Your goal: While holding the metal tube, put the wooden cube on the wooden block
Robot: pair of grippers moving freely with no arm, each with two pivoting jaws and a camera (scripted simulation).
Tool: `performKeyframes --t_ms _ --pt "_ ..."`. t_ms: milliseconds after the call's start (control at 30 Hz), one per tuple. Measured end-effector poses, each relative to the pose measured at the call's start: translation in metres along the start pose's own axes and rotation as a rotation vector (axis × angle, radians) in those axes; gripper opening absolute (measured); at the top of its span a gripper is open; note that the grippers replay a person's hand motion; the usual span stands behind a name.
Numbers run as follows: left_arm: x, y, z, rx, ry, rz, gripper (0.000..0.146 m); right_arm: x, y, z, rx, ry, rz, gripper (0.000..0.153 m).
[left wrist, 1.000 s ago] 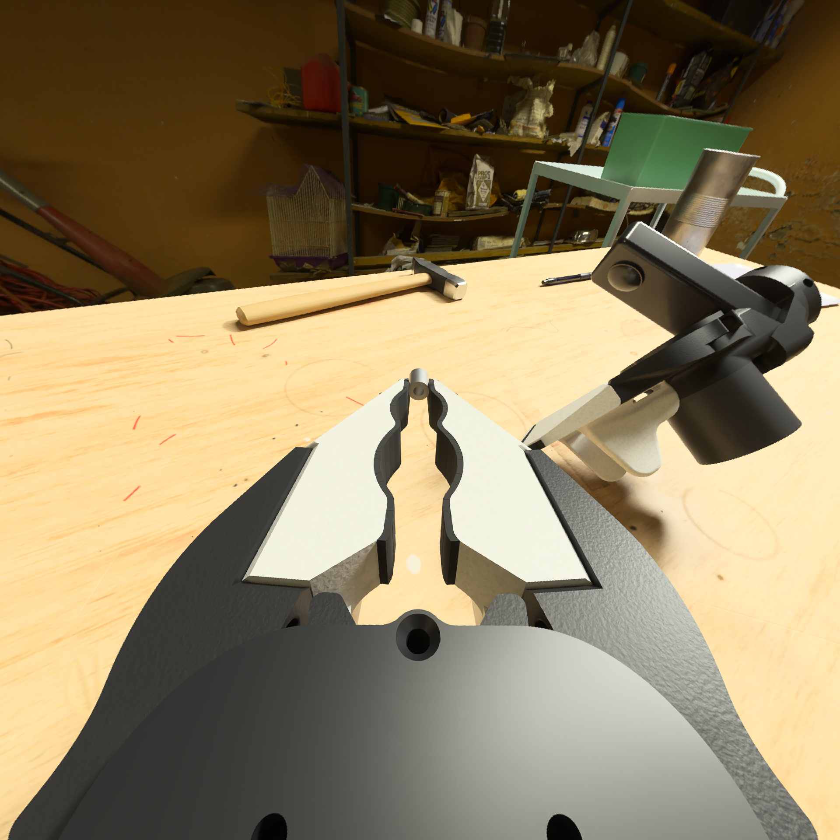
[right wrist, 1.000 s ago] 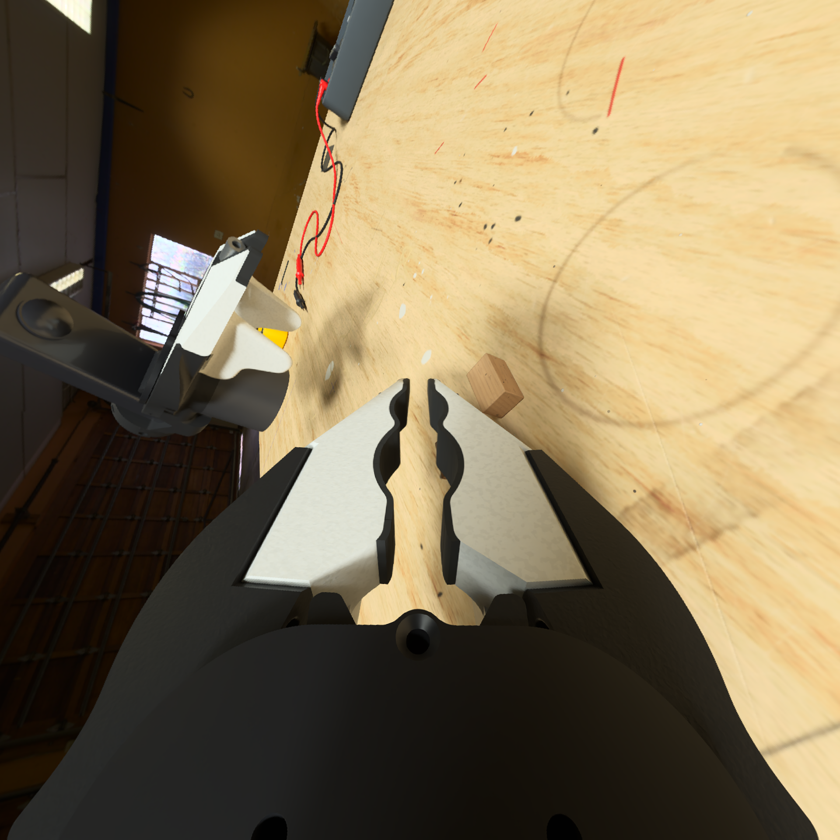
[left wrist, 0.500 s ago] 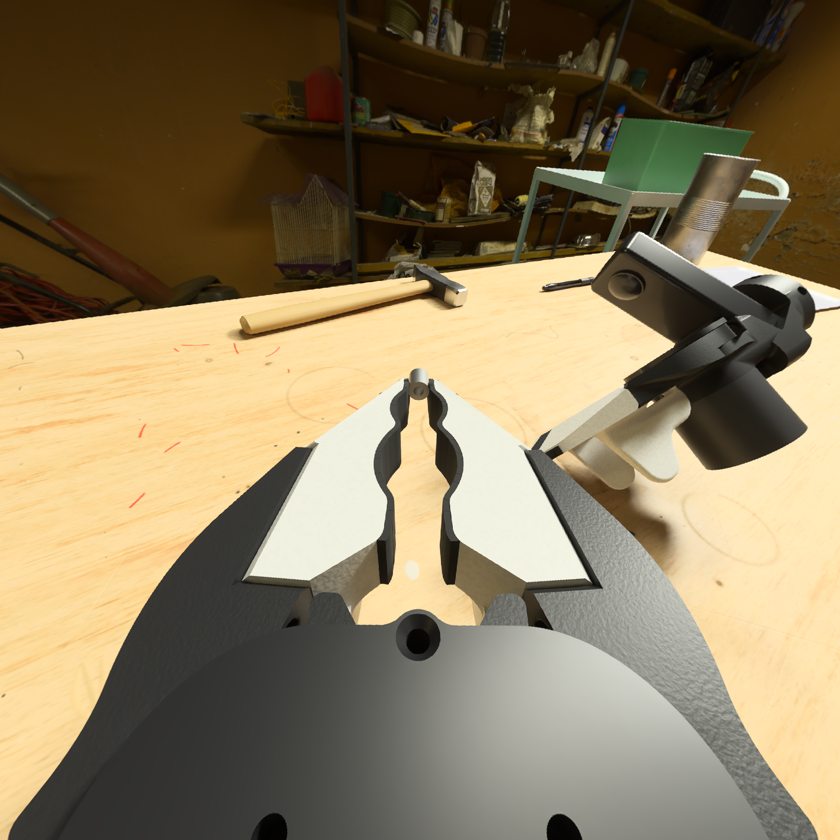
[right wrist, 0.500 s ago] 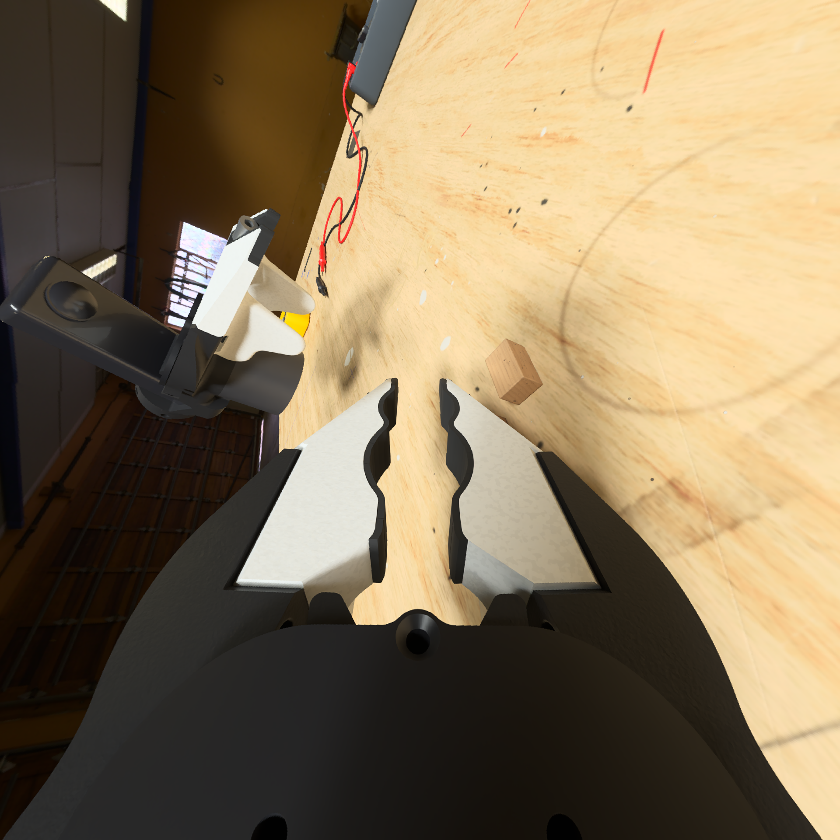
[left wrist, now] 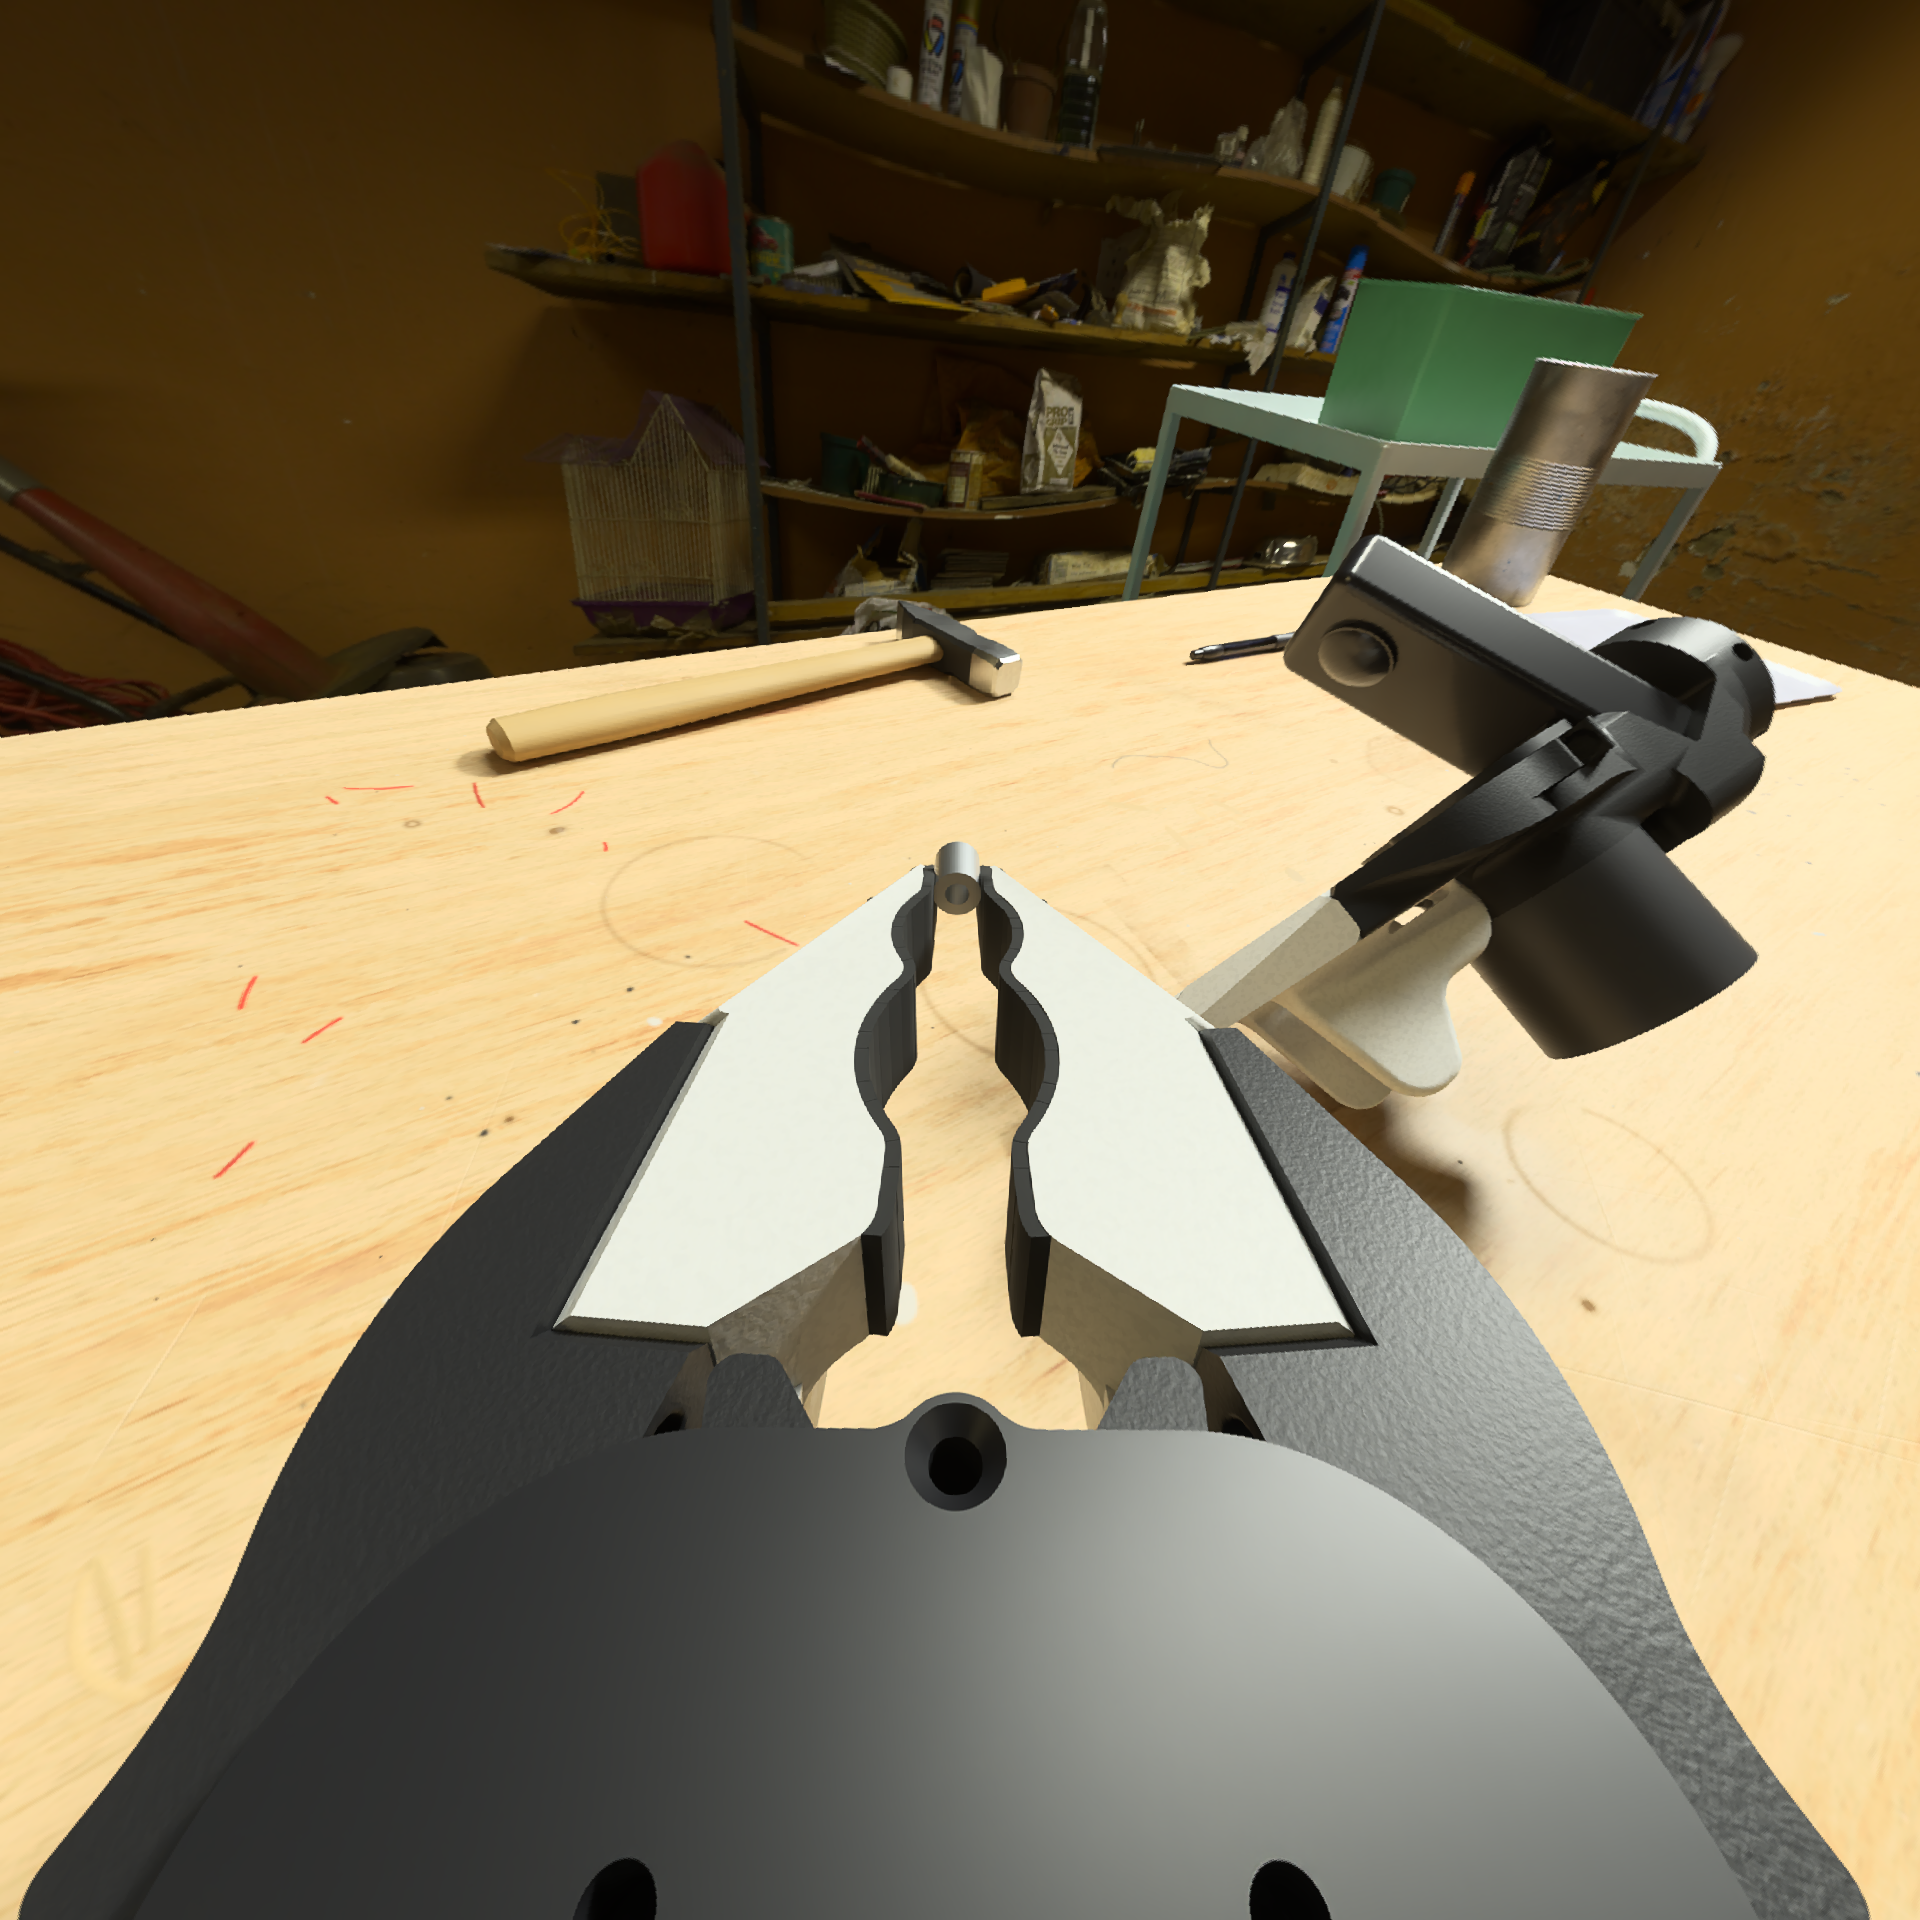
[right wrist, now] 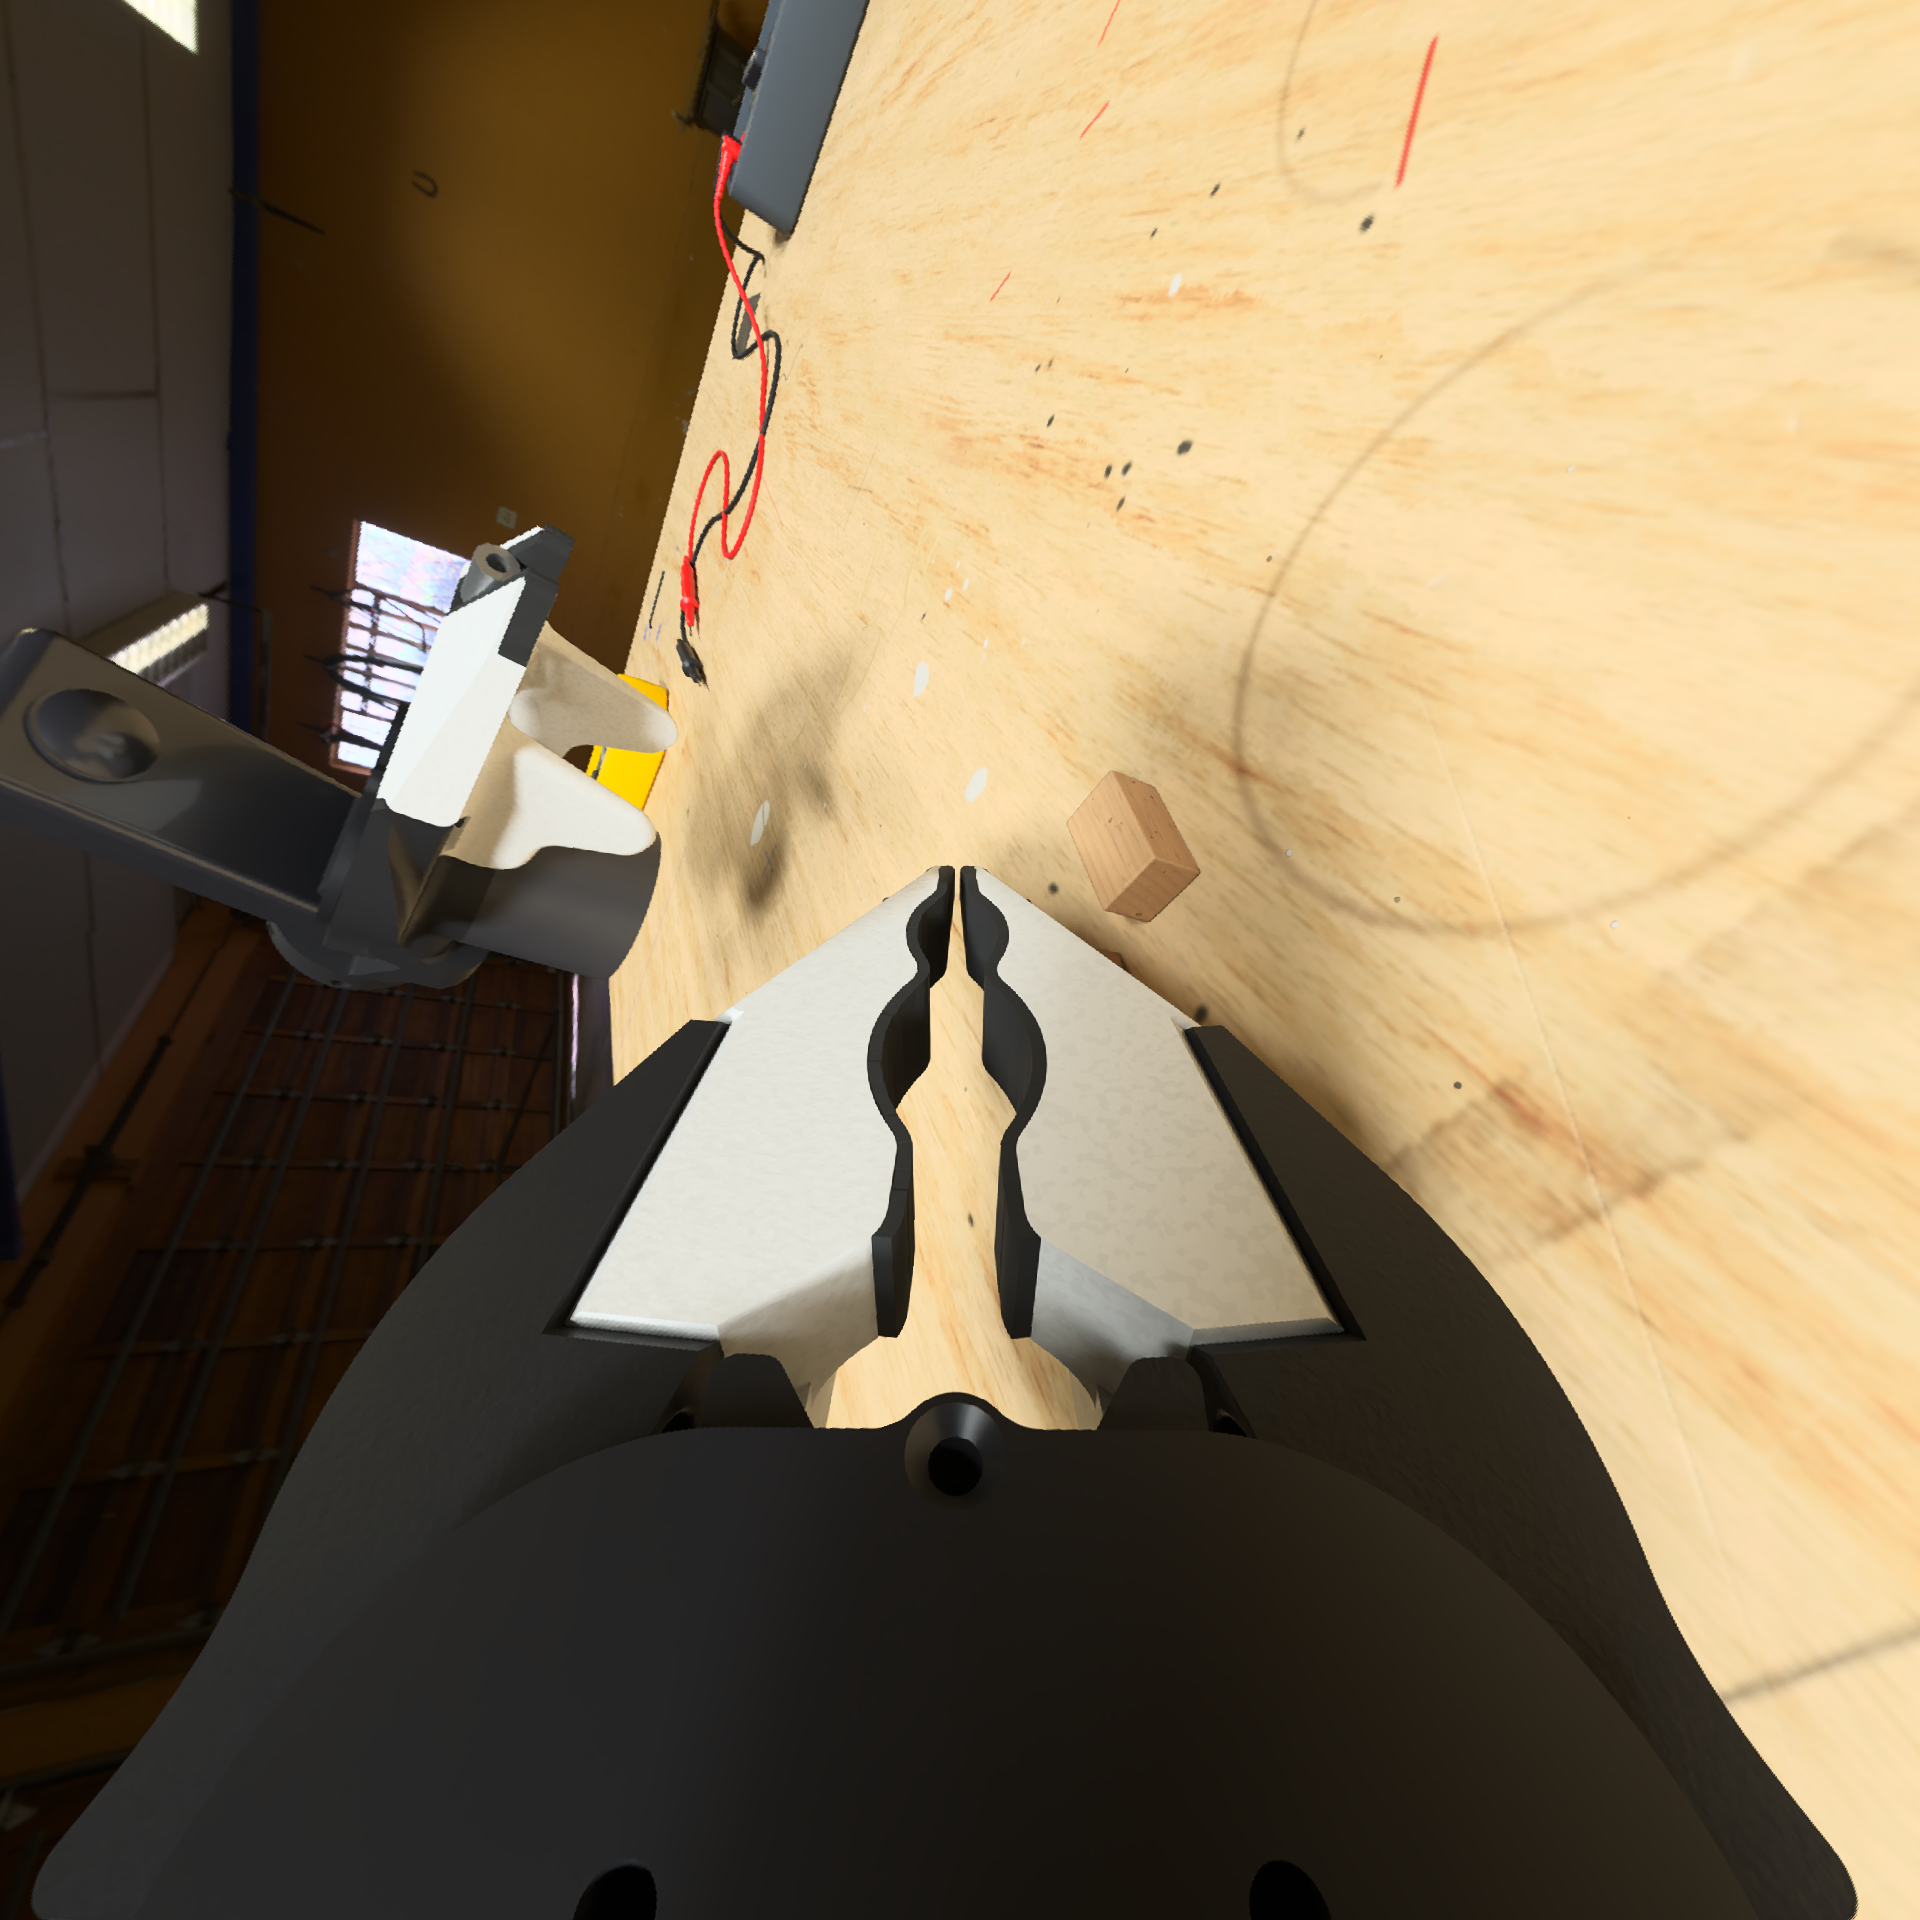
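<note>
My left gripper (left wrist: pixel 956 899) is shut on a small metal tube (left wrist: pixel 957 862), held at the fingertips above the wooden table (left wrist: pixel 312 1195). It also shows in the right wrist view (right wrist: pixel 514 582), with the tube (right wrist: pixel 497 566) at its tips. My right gripper (right wrist: pixel 954 883) is shut and empty, low over the table. The wooden cube (right wrist: pixel 1132 847) lies on the table just right of its fingertips, apart from them. The right gripper shows in the left wrist view (left wrist: pixel 1278 1039), tilted down to the table. I see no wooden block clearly; a small brown corner (right wrist: pixel 1114 958) peeks from behind my right finger.
A hammer (left wrist: pixel 748 691), a pen (left wrist: pixel 1236 649) and a large metal cylinder (left wrist: pixel 1548 478) lie at the far side of the table. A grey box (right wrist: pixel 790 104) with red and black leads (right wrist: pixel 748 447) sits near the table edge. Shelves stand behind.
My right gripper opened a little, then shut again with nothing in it. The cube now sits farther right of its tips. My left gripper kept the tube and barely moved.
</note>
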State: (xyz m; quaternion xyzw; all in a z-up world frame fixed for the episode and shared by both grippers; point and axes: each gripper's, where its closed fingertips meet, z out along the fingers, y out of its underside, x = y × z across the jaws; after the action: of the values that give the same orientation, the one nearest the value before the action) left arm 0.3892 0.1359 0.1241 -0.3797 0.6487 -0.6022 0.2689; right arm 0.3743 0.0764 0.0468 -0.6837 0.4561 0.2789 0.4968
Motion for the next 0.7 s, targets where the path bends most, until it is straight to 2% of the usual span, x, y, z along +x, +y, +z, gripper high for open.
performKeyframes --t_ms 300,400,700 --pt "-0.008 0.005 0.002 0.003 0.012 -0.046 0.007 0.005 -0.002 0.006 0.023 -0.007 0.056 0.001" --pt "-0.016 0.008 0.003 -0.006 -0.005 -0.097 0.007 0.005 -0.003 0.005 0.027 -0.008 0.036 0.015" --pt "-0.03 0.013 0.005 -0.035 -0.04 -0.157 0.007 -0.001 -0.002 -0.009 0.016 -0.013 -0.022 0.037"
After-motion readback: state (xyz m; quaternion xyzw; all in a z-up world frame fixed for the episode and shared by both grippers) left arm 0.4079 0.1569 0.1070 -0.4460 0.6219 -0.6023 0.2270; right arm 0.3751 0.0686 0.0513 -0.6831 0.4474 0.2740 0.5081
